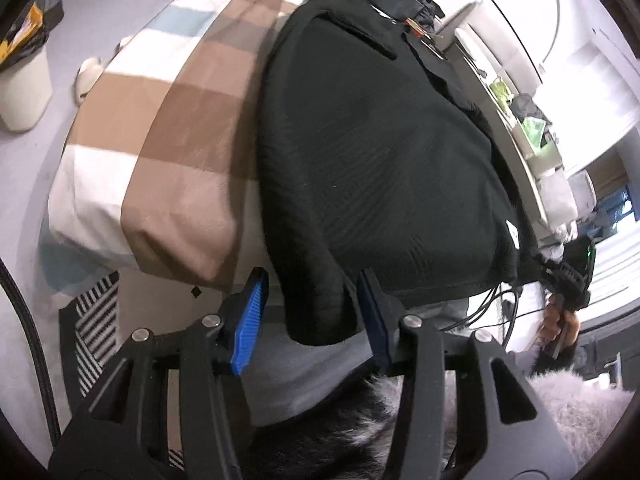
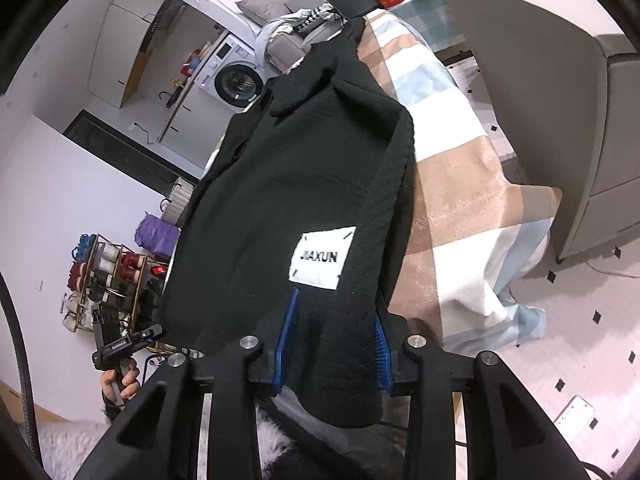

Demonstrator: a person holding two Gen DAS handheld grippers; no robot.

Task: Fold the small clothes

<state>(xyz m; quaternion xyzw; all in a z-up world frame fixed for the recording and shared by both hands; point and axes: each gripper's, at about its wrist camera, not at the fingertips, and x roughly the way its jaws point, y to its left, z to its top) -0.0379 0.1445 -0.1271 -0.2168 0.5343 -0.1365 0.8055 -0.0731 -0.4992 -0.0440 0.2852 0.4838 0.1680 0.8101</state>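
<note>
Tools straddle ribbed black knit garment.

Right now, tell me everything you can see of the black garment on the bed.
The black garment is ribbed knit with a collar and a white label reading JIAXUN. It lies flat along the checked blanket, its near edge hanging over the bed's end. Each open gripper has a hanging corner between its blue pads.
</note>
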